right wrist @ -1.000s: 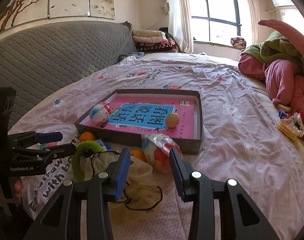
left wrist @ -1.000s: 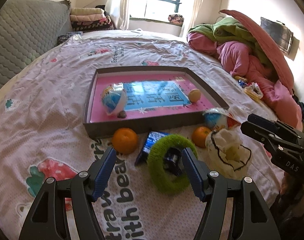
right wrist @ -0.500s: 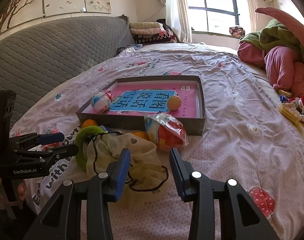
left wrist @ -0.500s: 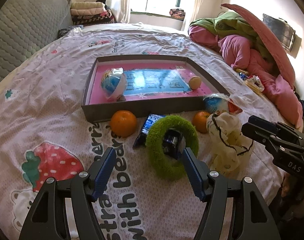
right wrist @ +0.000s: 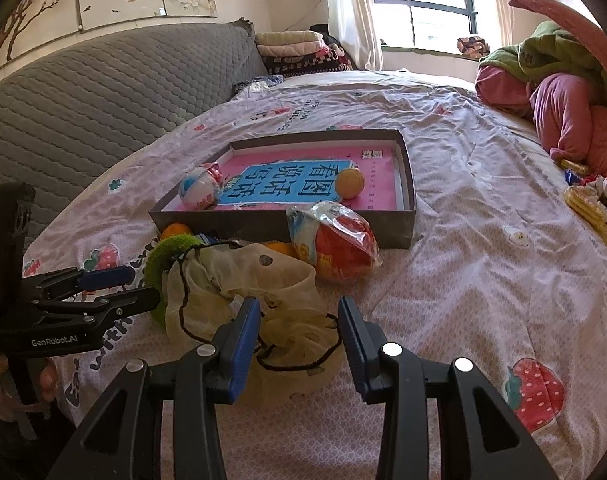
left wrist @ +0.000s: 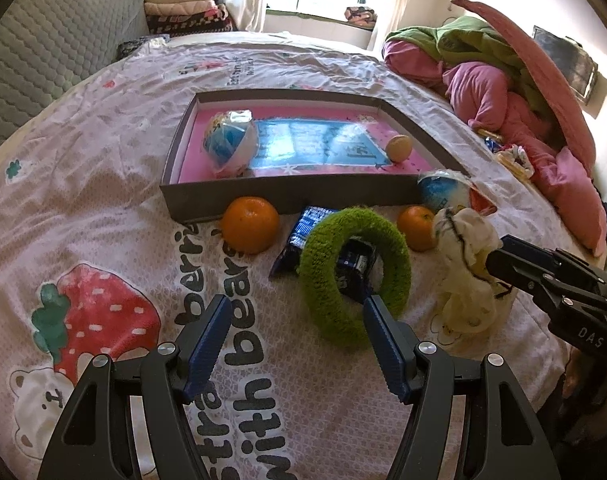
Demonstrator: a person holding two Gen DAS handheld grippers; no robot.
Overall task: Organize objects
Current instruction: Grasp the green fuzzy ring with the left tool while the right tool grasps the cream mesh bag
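bedsheet (left wrist: 103,208) lies bare left of tray (left wrist: 287,196) edge.

Both the left gripper (left wrist: 293,320) and the right gripper (right wrist: 299,320) are built of black angular frames; blue ribbed pads are fitted on the fingers (left wrist: 207,340); silver screws are set at the joints. White lettering is printed on the side bodies.
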